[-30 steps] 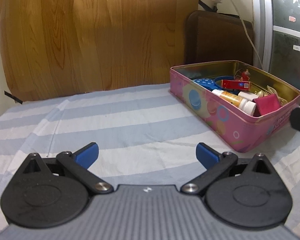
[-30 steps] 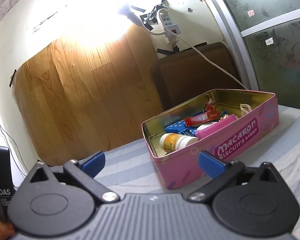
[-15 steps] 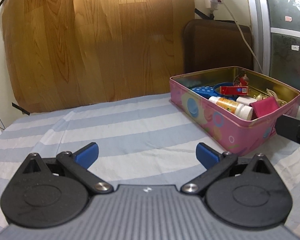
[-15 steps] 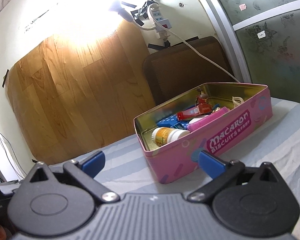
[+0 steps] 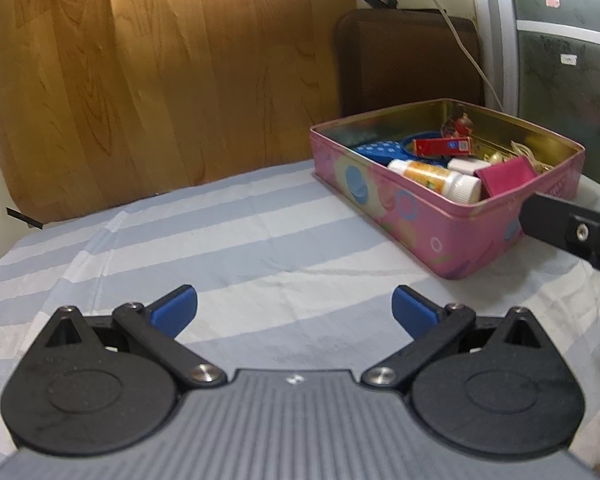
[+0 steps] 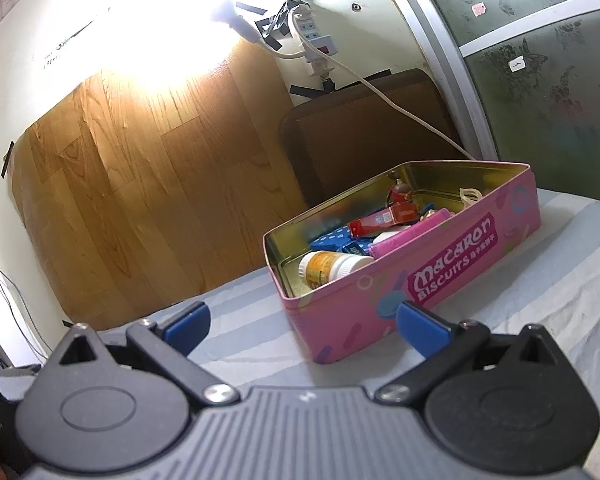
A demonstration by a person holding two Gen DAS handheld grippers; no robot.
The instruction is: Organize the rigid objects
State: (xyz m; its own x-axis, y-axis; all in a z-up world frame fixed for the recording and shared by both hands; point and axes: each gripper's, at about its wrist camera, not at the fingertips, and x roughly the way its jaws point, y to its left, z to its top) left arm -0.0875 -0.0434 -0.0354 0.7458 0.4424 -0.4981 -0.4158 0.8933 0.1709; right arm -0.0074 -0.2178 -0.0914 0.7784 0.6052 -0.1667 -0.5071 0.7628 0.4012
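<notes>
A pink biscuit tin (image 5: pixel 420 216) (image 6: pixel 440 280) stands open on the striped cloth (image 5: pixel 228 248). Inside lie a white-capped orange pill bottle (image 5: pixel 432 176) (image 6: pixel 328 266), a red box (image 5: pixel 442 146) (image 6: pixel 374 220), a pink case (image 5: pixel 504 176) (image 6: pixel 408 234), blue items and a small red figure (image 6: pixel 400 194). My left gripper (image 5: pixel 294 310) is open over bare cloth, left of and nearer than the tin. My right gripper (image 6: pixel 302 324) is open just in front of the tin's near corner, holding nothing. Part of the right tool's body (image 5: pixel 572 228) shows beside the tin in the left wrist view.
A wood-pattern panel (image 5: pixel 160 72) and a dark brown board (image 5: pixel 412 60) lean against the wall behind the bed. A power strip (image 6: pixel 316 40) with a white cable (image 6: pixel 400 108) hangs above, beside a bright lamp. A glass door (image 6: pixel 540 80) stands to the right.
Both views have drifted: the tin sits slightly lower and further right in the right wrist view. The right tool's body has come further into the left wrist view. Both grippers stay open.
</notes>
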